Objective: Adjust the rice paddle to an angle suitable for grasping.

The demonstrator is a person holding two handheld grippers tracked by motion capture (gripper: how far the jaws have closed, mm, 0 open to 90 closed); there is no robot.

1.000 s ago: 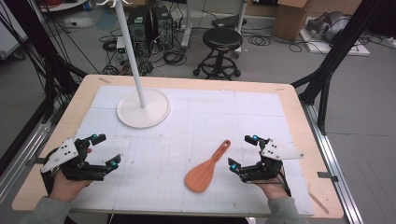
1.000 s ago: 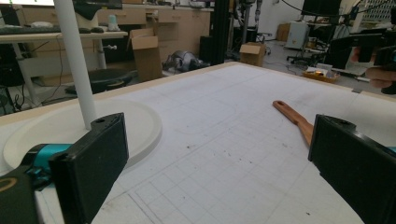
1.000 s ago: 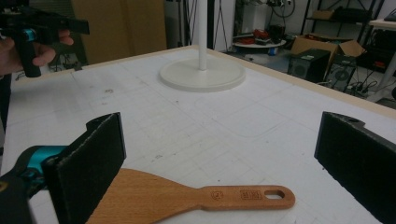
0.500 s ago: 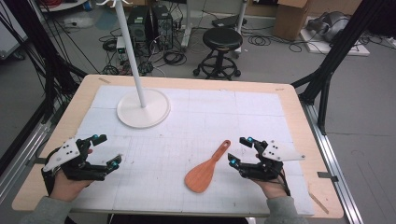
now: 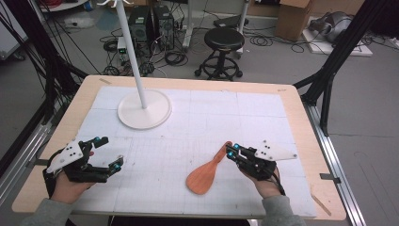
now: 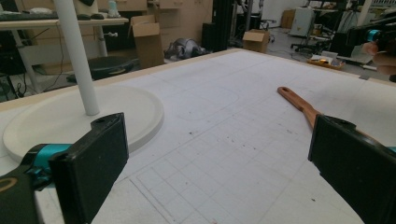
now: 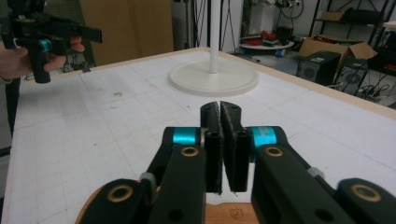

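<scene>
A person is sitting at a wooden desk (image 5: 301, 117) covered by a white gridded mat (image 5: 197, 141), holding a tool in each hand. From above, the left tool (image 5: 108, 153) is hovering near the front left of the mat with its jaws spread wide and nothing between them. The right tool (image 5: 230, 150) is sitting at the front right, its tips just at the handle end of a wooden spatula (image 5: 207, 172). The spatula is lying flat on the mat, blade toward the person, handle angling away and to the right.

A white stand (image 5: 143, 110), a round base with a thin upright pole, is standing at the back left of the mat, well apart from both tools.

The left tool's own camera is showing its two black jaws far apart at the picture's edges, with the spatula's handle (image 6: 299, 105) stretching across the mat between them and the stand's base (image 6: 70, 119) close by on the left.

The right tool's own camera is showing something the overhead picture cannot: its jaws (image 7: 220, 149) are pressed together, closed on nothing, above the spatula's wood (image 7: 224, 214) at the bottom edge. The other hand and its tool (image 7: 42, 42) are appearing at upper left.
</scene>
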